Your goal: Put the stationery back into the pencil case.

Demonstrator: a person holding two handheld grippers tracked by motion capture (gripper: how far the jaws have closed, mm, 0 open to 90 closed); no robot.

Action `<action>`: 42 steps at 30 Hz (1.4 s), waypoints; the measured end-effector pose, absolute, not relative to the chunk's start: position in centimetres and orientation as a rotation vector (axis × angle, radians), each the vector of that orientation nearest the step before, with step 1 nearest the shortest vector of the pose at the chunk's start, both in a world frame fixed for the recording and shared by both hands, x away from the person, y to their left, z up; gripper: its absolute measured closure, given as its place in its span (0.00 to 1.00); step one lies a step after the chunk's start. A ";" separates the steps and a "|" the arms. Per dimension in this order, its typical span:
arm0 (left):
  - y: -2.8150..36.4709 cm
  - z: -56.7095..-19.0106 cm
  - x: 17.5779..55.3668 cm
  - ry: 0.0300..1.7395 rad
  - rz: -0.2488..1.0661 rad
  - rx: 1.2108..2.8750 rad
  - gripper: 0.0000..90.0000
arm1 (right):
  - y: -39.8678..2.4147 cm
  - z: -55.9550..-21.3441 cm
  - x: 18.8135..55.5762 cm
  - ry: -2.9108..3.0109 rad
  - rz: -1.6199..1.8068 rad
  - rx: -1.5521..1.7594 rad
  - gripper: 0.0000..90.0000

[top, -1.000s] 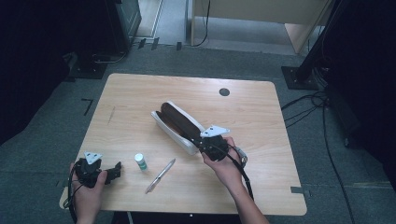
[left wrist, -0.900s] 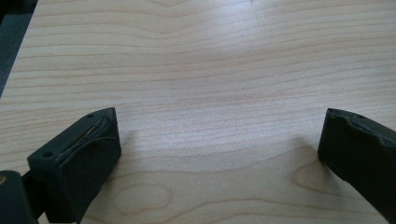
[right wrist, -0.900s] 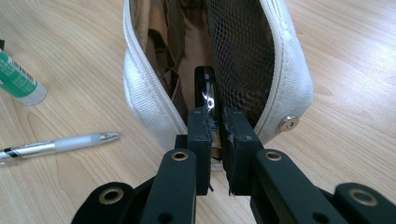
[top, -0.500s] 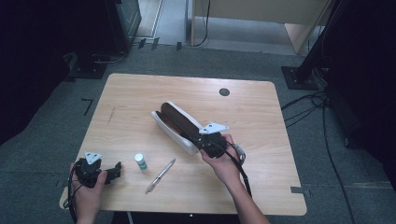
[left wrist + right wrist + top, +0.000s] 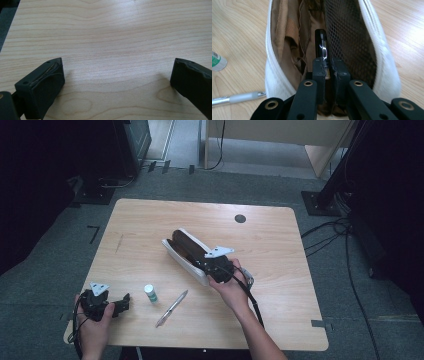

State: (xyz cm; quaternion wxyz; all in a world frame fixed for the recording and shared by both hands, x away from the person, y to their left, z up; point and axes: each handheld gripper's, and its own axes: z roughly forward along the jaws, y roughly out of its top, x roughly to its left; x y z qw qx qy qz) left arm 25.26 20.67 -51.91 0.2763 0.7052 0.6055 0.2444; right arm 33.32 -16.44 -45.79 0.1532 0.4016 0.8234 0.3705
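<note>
The mouth of the white pencil case is taken up by the right gripper, whose jaws are pressed on a black glossy object between brown lining and mesh. Bare bench is left around the case; the small bottle and pen lie between the grippers.

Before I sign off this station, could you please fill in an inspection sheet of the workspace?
Surface: light wood table, bare apart from a round dark grommet.
Job's things: white pouch lies open; a slim black object is going into it.
Clutter: small white-and-green tube; silver pen.
Grippers: right tongs shut on the black object, at the pouch mouth; left tongs open over bare wood.
Cables: one trails from the right tongs; more on the floor.
Surroundings: grey carpet, dark stands.
</note>
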 end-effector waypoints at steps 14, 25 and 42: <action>20.7 -51.9 25.3 1.624 0.655 1.896 0.00 | -16.3 -46.3 33.8 2.406 1.037 1.150 0.87; 20.7 -51.9 25.3 1.624 0.656 1.895 0.00 | -17.0 -45.5 33.5 2.362 1.060 1.152 0.89; 20.7 -51.9 25.3 1.624 0.656 1.895 0.00 | -17.2 -41.4 31.4 2.275 1.216 1.084 0.87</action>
